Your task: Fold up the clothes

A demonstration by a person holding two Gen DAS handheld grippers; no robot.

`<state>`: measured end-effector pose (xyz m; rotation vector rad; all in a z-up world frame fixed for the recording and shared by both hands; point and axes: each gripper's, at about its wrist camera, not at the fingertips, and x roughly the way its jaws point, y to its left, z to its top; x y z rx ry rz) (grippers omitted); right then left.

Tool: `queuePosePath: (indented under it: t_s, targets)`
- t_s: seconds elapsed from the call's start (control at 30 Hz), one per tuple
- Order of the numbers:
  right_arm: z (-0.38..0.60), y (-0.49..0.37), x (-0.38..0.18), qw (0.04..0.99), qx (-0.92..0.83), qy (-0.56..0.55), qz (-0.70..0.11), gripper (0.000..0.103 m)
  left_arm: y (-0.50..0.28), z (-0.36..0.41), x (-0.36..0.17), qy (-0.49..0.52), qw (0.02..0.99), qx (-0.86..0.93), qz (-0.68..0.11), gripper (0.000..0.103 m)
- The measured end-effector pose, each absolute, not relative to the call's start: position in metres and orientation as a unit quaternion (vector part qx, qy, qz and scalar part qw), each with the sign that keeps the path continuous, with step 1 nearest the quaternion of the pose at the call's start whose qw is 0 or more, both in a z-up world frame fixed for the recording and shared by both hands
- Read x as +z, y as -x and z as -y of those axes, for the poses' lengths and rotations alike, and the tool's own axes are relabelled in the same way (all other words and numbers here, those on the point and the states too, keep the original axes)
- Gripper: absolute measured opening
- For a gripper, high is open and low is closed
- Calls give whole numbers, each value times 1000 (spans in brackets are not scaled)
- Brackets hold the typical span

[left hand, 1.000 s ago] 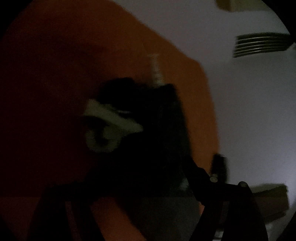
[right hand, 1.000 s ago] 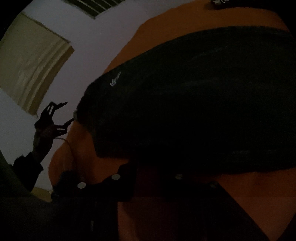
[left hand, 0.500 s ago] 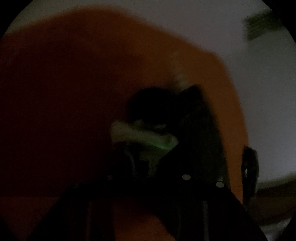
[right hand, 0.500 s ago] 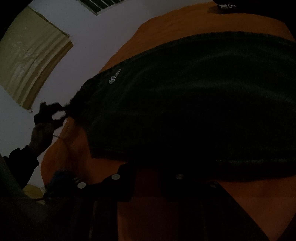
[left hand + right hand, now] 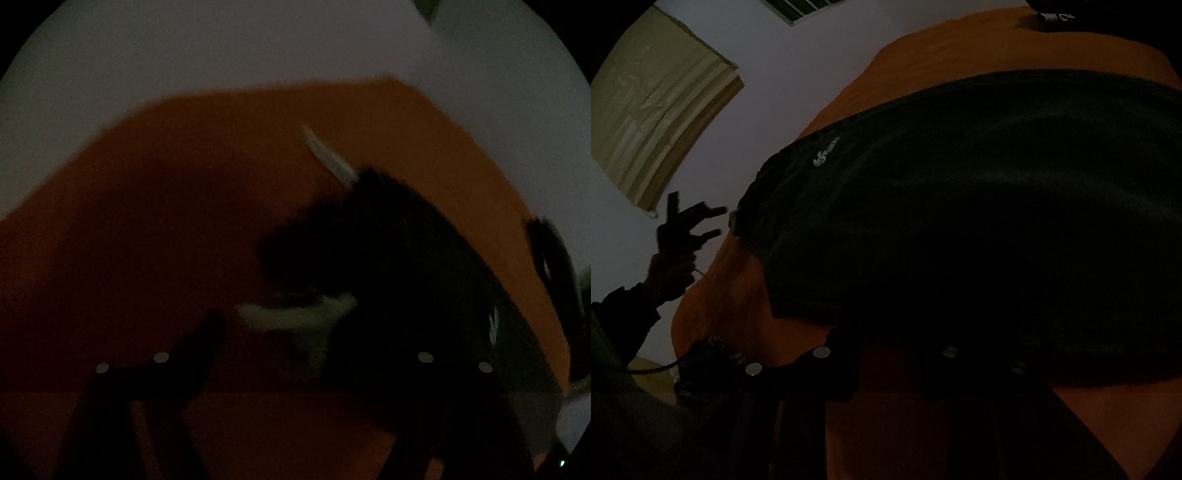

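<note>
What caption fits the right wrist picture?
Dark garment spread on orange surface, left tool open beside its corner.

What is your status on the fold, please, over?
Left tongs just opened, nothing between them, beside garment corner. Right tongs at near hem, grip too dark to tell. Garment spread on orange sheet. Nothing blocking.

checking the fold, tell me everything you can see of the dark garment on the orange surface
The dark garment looks like soft knit fabric, near black in dim light, spread mostly flat on the orange surface. A small pale logo sits near one corner. Its near hem runs under the right gripper; whether that gripper pinches it is too dark to tell.
</note>
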<state>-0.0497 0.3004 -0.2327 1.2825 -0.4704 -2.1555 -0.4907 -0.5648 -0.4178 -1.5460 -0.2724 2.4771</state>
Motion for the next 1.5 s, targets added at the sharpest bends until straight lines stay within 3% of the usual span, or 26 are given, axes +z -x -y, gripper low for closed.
queuePosePath:
  t_s: [0.07,0.2,0.27,0.3,0.33,0.4,0.47,0.57,0.63,0.67,0.7,0.77,0.83,1.0,1.33,1.5]
  targets:
    - [-301,49,-232,291,-807,-481,180,22,502,559,-436,548,131,819,105,78]
    - [-306,43,-233,289,-808,-482,178,22,503,575,-434,552,139,807,158,30]
    - [-310,41,-233,288,-808,-482,179,22,497,586,-420,550,148,802,179,26]
    - [-312,40,-233,287,-808,-482,179,22,494,591,-413,549,152,800,188,14]
    - [-313,40,-233,287,-808,-482,179,22,487,596,-404,552,154,799,181,9]
    - [-312,42,-233,288,-808,-482,179,22,480,603,-380,556,163,796,177,9]
    - [-312,44,-233,291,-807,-482,179,22,482,609,-360,549,188,784,222,1]
    - [-306,50,-232,296,-807,-479,177,22,481,613,-319,516,207,796,239,2]
    - [-304,53,-233,299,-806,-478,178,22,472,613,-301,506,197,821,175,3]
    - [-304,54,-233,300,-806,-478,179,22,466,613,-296,505,191,831,138,12]
    - [-303,56,-234,301,-805,-478,180,22,461,612,-292,504,183,838,100,34]
    - [-303,58,-234,301,-805,-479,181,22,459,604,-307,523,165,835,50,54]
    - [-303,58,-234,299,-804,-480,182,22,452,600,-320,534,159,829,32,54]
    - [-303,51,-229,290,-808,-482,176,23,434,578,-343,572,202,786,115,54]
    - [-293,42,-218,280,-821,-473,155,23,389,504,-399,640,270,698,175,56]
    - [-277,37,-216,294,-827,-464,117,31,350,469,-424,678,277,656,182,56]
